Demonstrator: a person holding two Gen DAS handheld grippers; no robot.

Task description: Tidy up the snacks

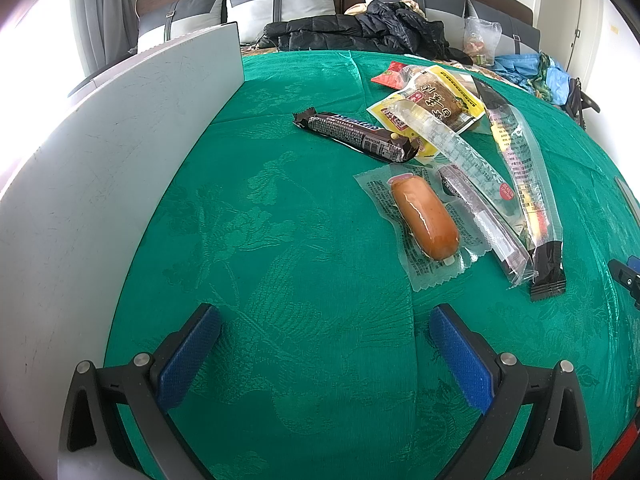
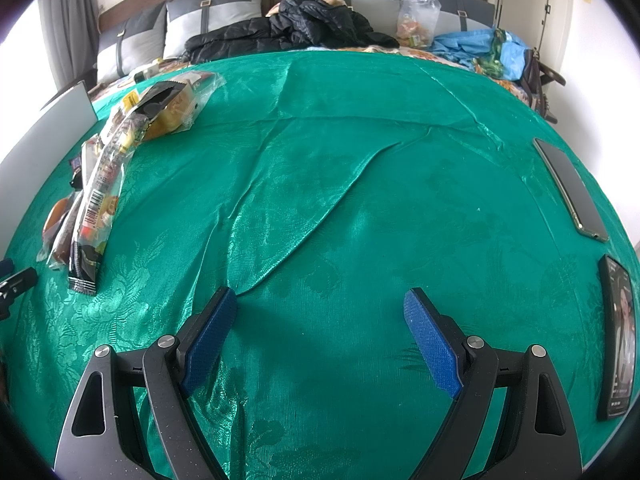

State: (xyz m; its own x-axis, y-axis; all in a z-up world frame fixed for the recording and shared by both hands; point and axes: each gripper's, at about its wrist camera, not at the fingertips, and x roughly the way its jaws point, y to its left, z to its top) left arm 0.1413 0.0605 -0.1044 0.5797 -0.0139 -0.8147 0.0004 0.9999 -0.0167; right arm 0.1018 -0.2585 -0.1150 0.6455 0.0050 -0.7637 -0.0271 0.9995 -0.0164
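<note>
A heap of snacks lies on the green cloth [image 1: 280,240]. In the left wrist view a dark chocolate bar [image 1: 356,136] lies at its left, a sealed sausage [image 1: 424,218] in clear wrap nearest, a yellow pack [image 1: 432,108] behind, and long clear-and-black packets [image 1: 520,168] to the right. My left gripper [image 1: 324,320] stands open over bare cloth, short of the sausage. The right wrist view shows the same heap [image 2: 104,172] far left. My right gripper [image 2: 320,300] is open above a crease in the cloth, nothing between its fingers.
A grey-white box wall [image 1: 100,184] rises along the left of the cloth. Two phones [image 2: 572,188] [image 2: 618,336] lie at the right edge. Behind are pillows, a black jacket [image 2: 288,32], a bag of snacks [image 2: 416,20] and blue fabric.
</note>
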